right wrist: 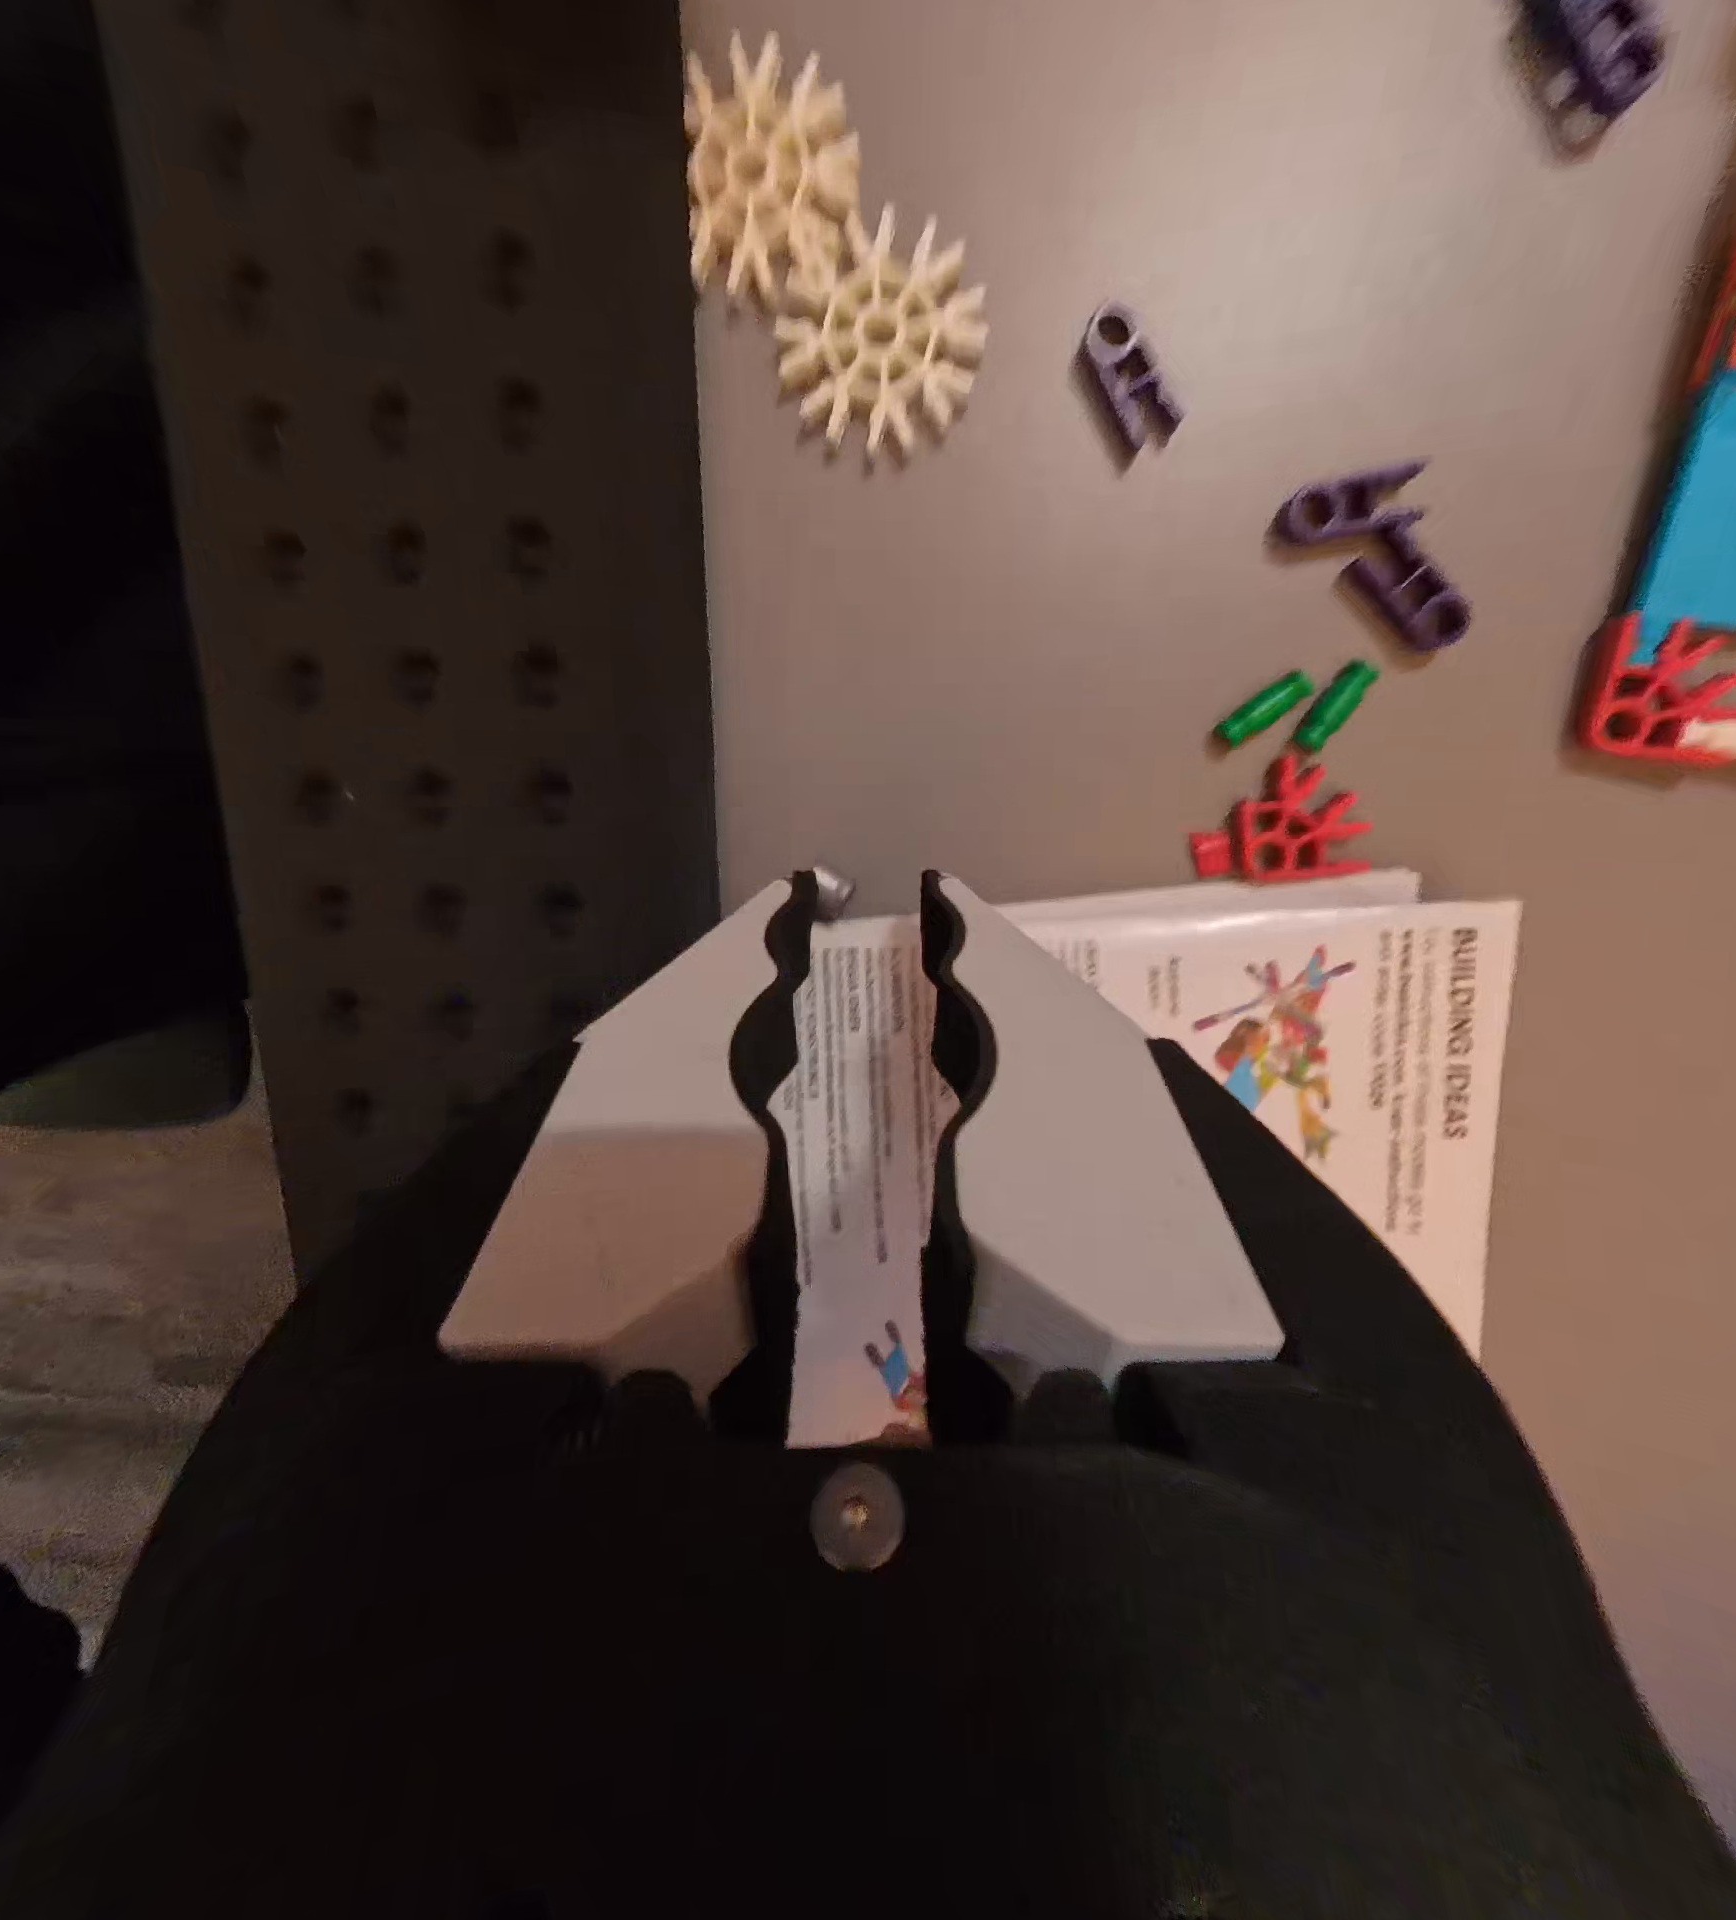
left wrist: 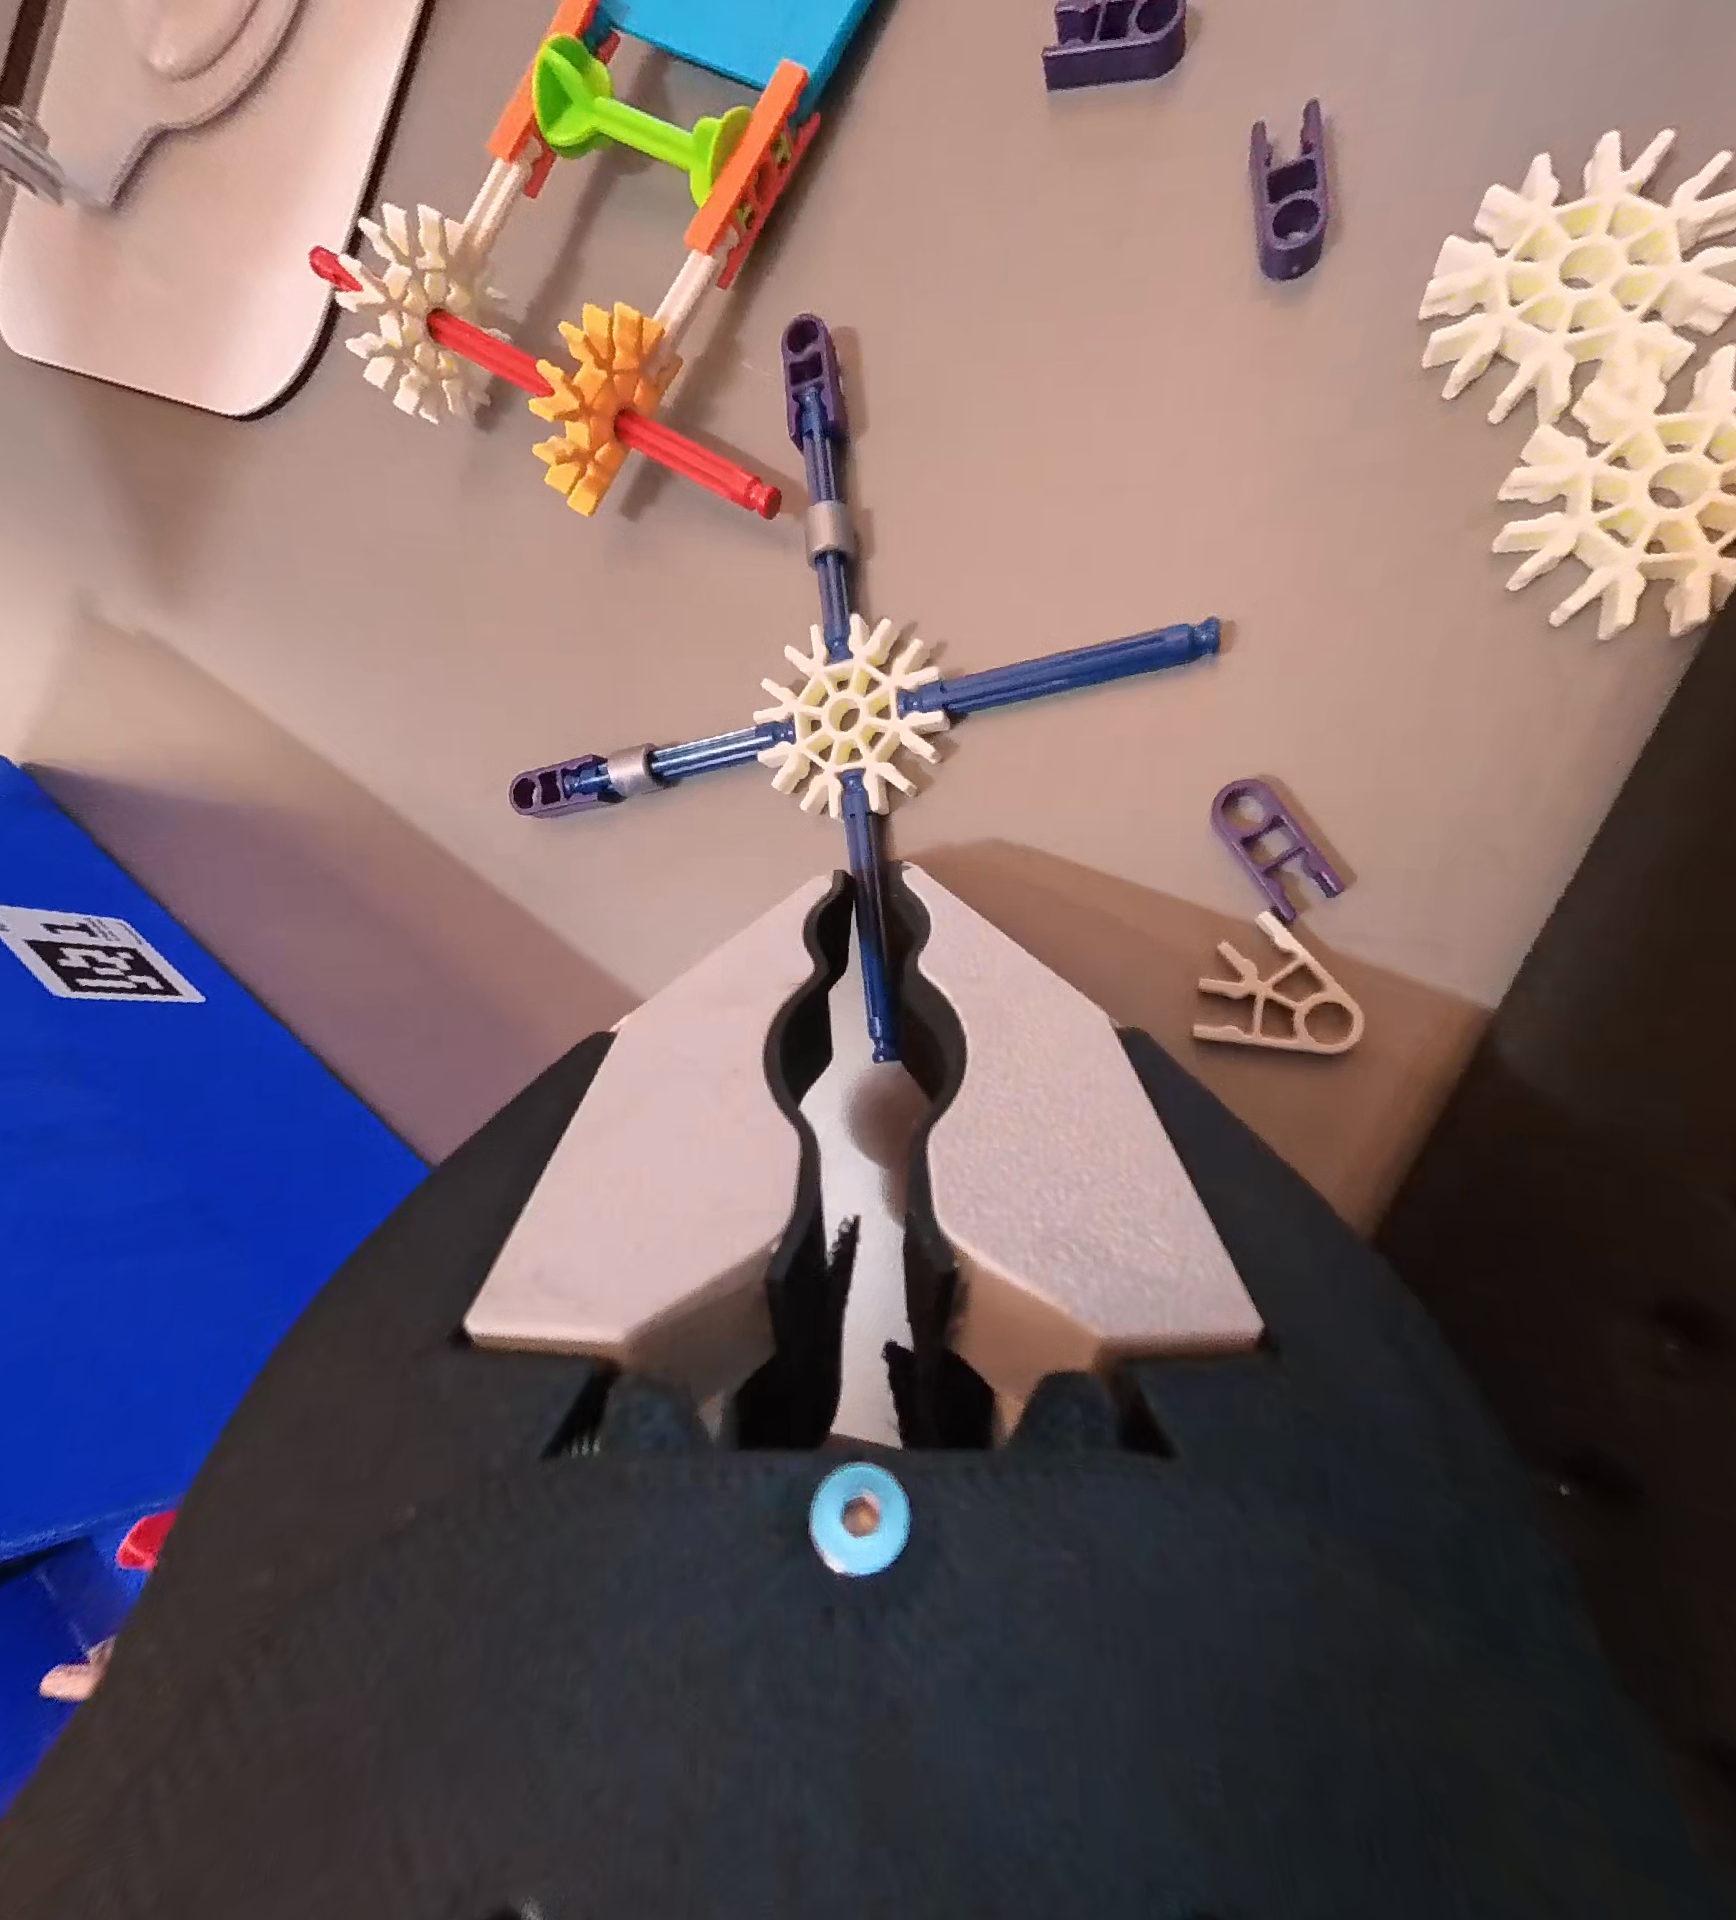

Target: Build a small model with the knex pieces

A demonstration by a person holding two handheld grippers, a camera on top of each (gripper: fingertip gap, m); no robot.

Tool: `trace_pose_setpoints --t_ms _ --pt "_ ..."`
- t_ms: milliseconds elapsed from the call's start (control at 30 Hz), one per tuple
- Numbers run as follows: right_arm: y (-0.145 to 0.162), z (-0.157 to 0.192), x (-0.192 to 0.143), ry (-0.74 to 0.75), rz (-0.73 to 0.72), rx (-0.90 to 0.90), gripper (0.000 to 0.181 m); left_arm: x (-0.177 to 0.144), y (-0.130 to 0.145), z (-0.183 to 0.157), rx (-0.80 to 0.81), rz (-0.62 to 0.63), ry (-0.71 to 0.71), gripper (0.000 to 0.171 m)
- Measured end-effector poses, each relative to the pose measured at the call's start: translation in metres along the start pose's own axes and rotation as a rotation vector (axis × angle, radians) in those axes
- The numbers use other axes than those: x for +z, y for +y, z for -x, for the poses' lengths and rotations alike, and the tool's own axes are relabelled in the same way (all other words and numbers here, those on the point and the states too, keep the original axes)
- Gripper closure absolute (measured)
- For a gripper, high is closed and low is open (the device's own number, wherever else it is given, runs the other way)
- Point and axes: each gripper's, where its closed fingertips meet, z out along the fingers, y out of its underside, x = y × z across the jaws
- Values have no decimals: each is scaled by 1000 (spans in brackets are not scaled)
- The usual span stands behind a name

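Gripped between the narrow-set jaws of the left gripper (left wrist: pixel 874 883) was one blue rod (left wrist: pixel 872 935) of a cross-shaped assembly: a cream snowflake hub (left wrist: pixel 848 717) with four blue rods, two of them carrying grey sleeves and purple end clips. It lay mid-table (left wrist: pixel 1051 416), with a tan connector (left wrist: pixel 1279 1003) and a purple clip (left wrist: pixel 1277 847) just beside it toward the table's dark edge. Two large cream snowflake connectors (left wrist: pixel 1612 384) overlapped by that same edge. A colourful built frame (left wrist: pixel 635 208) sat farther off.

The right gripper (right wrist: pixel 869 888) hovered with jaws moderately apart, empty, over a printed leaflet (right wrist: pixel 1363 1091). A red connector (right wrist: pixel 1279 826) touched the leaflet's far edge, two green rods (right wrist: pixel 1295 707) just beyond.
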Motion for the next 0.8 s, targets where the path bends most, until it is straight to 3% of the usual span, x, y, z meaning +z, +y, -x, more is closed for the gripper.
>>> trace_pose_setpoints --t_ms 267,533,800 --pt "8 2 9 63 59 -29 168 -1 0 2 -32 -25 -52 168" --pt "-4 -1 11 122 16 -114 170 -1 -4 0 -54 -53 -50 168" --pt "-10 -5 15 140 -12 -76 173 0 -6 0 -67 -67 -51 168"
